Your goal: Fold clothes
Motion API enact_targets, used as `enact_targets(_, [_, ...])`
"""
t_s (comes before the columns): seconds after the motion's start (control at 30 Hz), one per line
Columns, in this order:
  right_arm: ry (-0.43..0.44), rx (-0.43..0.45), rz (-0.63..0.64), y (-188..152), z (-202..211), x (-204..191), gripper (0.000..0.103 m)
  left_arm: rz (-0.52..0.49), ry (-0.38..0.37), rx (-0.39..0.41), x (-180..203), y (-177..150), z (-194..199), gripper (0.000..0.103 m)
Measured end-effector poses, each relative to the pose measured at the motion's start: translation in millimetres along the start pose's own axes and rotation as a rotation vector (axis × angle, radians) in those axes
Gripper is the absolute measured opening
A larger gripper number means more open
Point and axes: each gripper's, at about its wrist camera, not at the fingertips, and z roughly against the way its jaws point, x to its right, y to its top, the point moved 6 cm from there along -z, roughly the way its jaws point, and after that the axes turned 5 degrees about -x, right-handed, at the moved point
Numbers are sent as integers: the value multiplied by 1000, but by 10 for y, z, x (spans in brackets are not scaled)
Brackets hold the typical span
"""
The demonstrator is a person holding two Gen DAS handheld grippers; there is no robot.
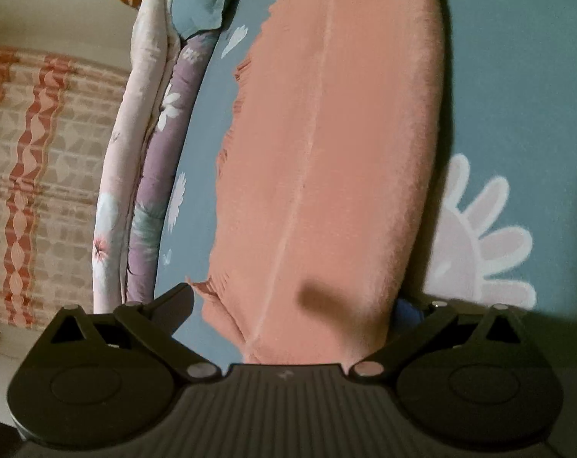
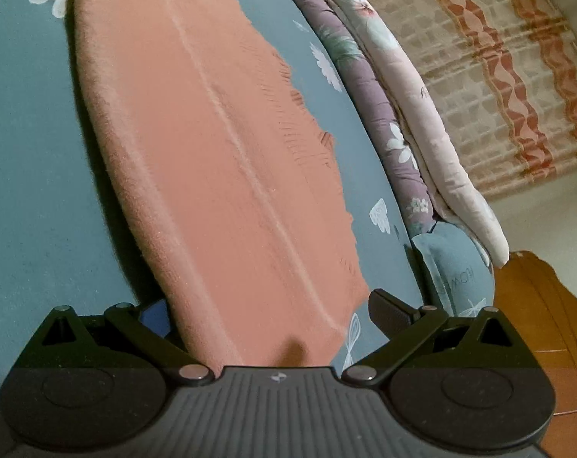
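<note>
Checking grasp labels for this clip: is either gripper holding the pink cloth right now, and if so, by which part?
Nothing is held. The left gripper and right gripper both stand wide open around opposite ends of the pink cloth, which lies flat on the blue bedsheet.

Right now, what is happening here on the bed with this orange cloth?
A person is folding clothes with a handheld gripper in each hand. A salmon-orange cloth with a fringed edge lies folded in a long strip on the blue flowered bedsheet. The left gripper and the right gripper each stand open at opposite ends of the strip, with the cloth between the fingers but not clamped. A rolled quilt lies along the bed's edge.
</note>
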Motion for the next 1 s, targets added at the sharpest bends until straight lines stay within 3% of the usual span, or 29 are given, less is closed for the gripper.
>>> enact_targets(0.1, [-37, 33, 22, 200, -17, -84, 103, -26, 24, 46, 30, 251, 2, 102])
enact_targets(0.3, [-20, 104, 21, 542, -71, -137, 103, -41, 21, 127, 33, 621, -32, 103])
enact_targets(0.37, [-10, 106, 14, 527, -102, -113, 103, -40, 11, 121, 6, 553, -43, 103])
enact_targets(0.57, [-16, 11, -27, 67, -264, 164, 103, -12, 6, 23, -111, 193, -225, 103])
enact_targets(0.77, [-62, 19, 59, 171, -258, 17, 102, -81, 9, 27, -60, 318, -243, 100])
enact_targets(0.83, [-62, 28, 85, 193, -236, -33, 95, -71, -3, 25, -22, 287, -206, 94])
enact_targets(0.87, [-55, 30, 88, 187, -228, -42, 93, -58, -12, 25, 9, 270, -183, 83])
enact_targets(0.93, [-41, 34, 86, 165, -212, -59, 87, -35, -20, 28, 105, 229, -119, 61])
enact_targets(1.0, [-40, 38, 78, 144, -167, -101, 81, -18, -23, 32, 231, 196, -66, 25])
